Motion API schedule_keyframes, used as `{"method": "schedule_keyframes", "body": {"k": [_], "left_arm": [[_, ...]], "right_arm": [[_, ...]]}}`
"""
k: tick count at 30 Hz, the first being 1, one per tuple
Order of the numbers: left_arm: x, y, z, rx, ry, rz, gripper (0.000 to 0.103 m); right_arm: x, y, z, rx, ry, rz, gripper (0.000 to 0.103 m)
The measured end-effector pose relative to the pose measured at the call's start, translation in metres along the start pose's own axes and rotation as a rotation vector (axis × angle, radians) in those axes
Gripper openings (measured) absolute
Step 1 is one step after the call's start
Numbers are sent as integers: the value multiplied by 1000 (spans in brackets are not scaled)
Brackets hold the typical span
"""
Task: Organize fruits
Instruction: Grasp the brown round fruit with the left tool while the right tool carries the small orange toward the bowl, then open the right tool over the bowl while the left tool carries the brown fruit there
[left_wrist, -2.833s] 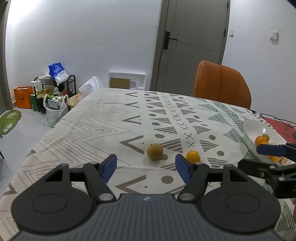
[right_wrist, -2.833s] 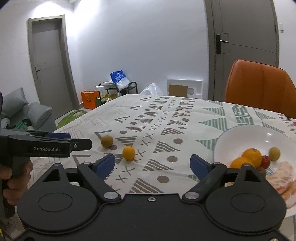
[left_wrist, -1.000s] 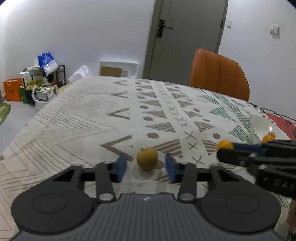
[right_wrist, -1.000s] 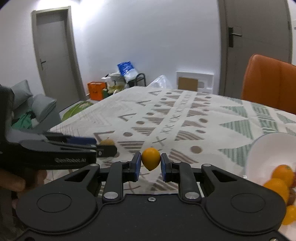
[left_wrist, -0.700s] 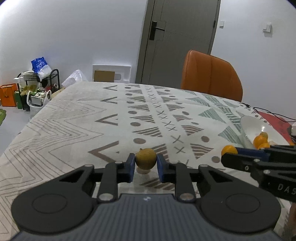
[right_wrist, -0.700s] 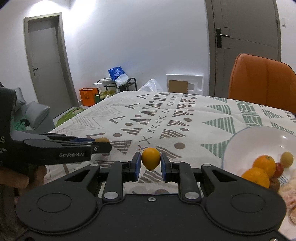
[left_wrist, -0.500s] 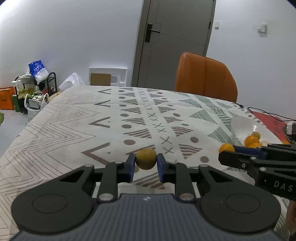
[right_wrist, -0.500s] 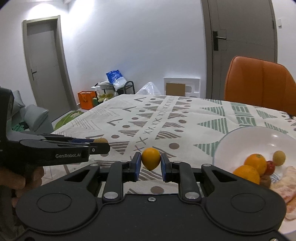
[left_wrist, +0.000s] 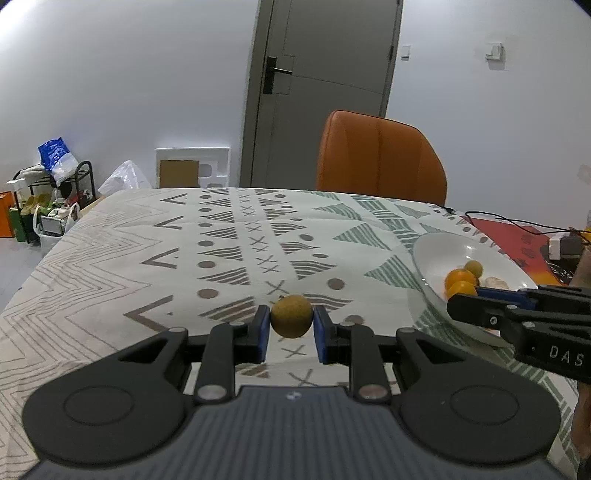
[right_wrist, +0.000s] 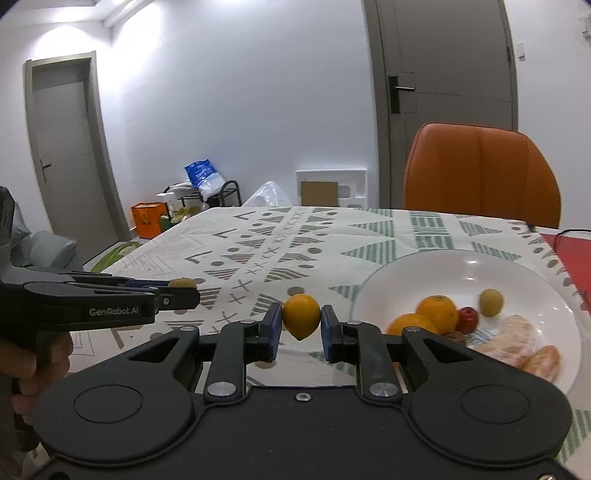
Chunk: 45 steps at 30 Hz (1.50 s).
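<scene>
My left gripper (left_wrist: 291, 326) is shut on a round brownish-yellow fruit (left_wrist: 291, 316) and holds it above the patterned tablecloth. My right gripper (right_wrist: 301, 325) is shut on a small orange fruit (right_wrist: 301, 316), held just left of a white bowl (right_wrist: 517, 269). The bowl holds two oranges (right_wrist: 437, 312), a yellow-green fruit (right_wrist: 490, 302), a small red fruit (right_wrist: 468, 318) and peeled segments. The bowl also shows in the left wrist view (left_wrist: 439, 251) at the right, with my right gripper in front of it. The left gripper shows at the left of the right wrist view (right_wrist: 181, 291).
An orange chair (left_wrist: 380, 155) stands at the table's far side. A red mat with cables (left_wrist: 517, 236) lies right of the bowl. A rack with bags (left_wrist: 48, 199) stands on the floor at the left. A grey door (left_wrist: 321, 88) is behind.
Both grippers closed on their fruits and lifted them off the table. They have since moved right toward the bowl, which now looms larger in the right wrist view.
</scene>
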<state>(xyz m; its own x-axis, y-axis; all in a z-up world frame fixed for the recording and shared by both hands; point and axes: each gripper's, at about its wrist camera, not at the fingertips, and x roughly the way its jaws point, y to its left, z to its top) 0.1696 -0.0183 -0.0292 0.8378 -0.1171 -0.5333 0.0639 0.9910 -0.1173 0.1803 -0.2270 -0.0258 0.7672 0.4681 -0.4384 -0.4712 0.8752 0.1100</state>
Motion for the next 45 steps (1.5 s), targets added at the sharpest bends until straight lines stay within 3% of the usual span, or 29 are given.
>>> {"method": "schedule_keyframes", "body": {"k": [36, 40, 42, 45], "left_arm": [[7, -67, 2, 89, -3, -21, 23], [8, -70, 2, 92, -2, -19, 23], [8, -71, 3, 93, -4, -19, 23], [7, -72, 3, 97, -5, -22, 23]], "right_arm": [[-29, -95, -20, 133, -35, -164, 21], [-28, -97, -20, 116, -50, -172, 35], [-28, -95, -19, 97, -53, -175, 50], [-31, -97, -19, 107, -60, -172, 62]]}}
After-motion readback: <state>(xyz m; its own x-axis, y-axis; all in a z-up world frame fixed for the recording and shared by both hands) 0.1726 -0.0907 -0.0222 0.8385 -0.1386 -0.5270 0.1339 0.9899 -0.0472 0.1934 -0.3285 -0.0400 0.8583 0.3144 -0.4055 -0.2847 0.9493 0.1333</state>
